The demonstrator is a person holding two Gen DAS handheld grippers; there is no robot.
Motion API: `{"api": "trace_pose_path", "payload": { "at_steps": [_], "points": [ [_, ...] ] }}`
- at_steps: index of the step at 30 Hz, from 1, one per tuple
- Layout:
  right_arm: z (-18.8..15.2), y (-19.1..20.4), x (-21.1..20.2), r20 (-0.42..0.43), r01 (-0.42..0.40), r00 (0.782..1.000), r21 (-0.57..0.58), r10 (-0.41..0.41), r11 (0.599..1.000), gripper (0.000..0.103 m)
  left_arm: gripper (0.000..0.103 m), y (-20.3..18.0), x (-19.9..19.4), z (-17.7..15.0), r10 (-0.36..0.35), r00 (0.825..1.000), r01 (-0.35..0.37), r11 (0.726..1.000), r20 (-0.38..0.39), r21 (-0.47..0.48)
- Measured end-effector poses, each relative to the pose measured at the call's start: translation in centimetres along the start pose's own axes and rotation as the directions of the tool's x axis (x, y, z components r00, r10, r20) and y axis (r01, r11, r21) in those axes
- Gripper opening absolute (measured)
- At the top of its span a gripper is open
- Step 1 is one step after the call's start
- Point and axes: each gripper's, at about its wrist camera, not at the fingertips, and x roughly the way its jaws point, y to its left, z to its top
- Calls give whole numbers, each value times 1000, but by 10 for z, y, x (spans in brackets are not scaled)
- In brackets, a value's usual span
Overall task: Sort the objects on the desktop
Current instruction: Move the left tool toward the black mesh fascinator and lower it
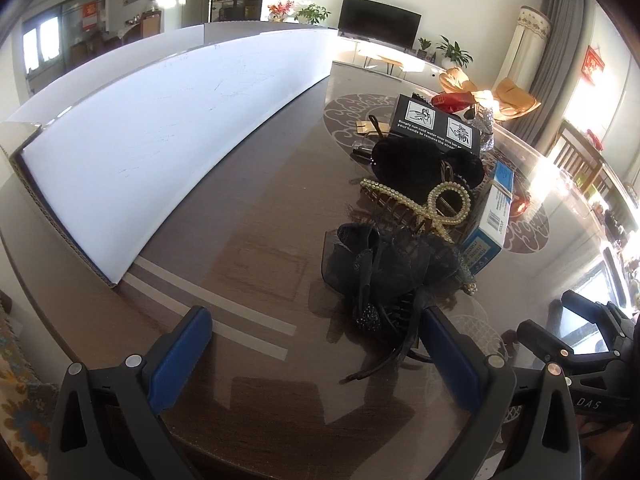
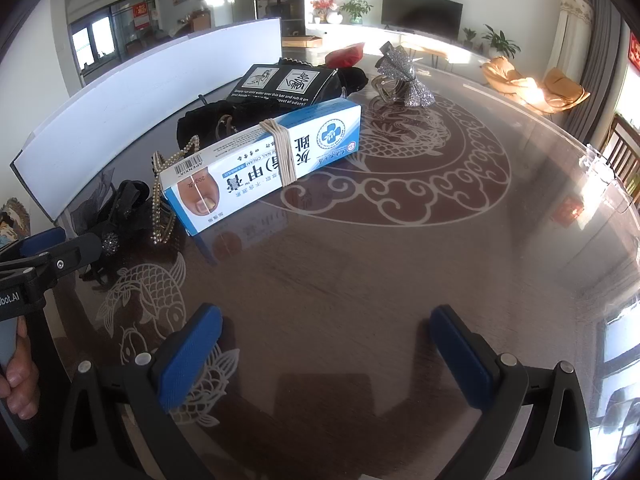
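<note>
A pile of small objects lies on the glass-topped table (image 2: 360, 280). Nearest my left gripper (image 1: 316, 332) is a black lace hair clip (image 1: 384, 268), just ahead and right of the open fingers. Behind it lie a pearl hair claw (image 1: 432, 204), a black furry item (image 1: 420, 160), a black printed box (image 1: 436, 124) and a blue-and-white cream box (image 1: 488, 224). In the right wrist view the cream box (image 2: 260, 168), bound with rubber bands, lies ahead and left of my open right gripper (image 2: 326, 336). A silver glitter bow clip (image 2: 404, 76) sits farther back.
A long white cardboard box (image 1: 152, 140) stands along the table's left side. My right gripper's body (image 1: 580, 352) shows at the lower right of the left wrist view. A hand (image 2: 16, 384) holds the left gripper. Chairs stand beyond the table's right edge.
</note>
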Motion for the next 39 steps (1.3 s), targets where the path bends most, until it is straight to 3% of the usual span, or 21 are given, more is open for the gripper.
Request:
{"api": "trace_pose_path", "payload": {
  "at_steps": [27,35,39],
  "points": [
    [0,0,0,1,-1,1000,1,1,1000,103,103,2,-3,-5,8,1000,-8,999,4,35],
    [0,0,0,1,-1,1000,1,1,1000,103,103,31,-40,6,-124,992,123,991,26,52],
    [0,0,0,1,-1,1000,1,1,1000,103,103,36,-44,2,-142,990,143,986,-20,86]
  ]
}}
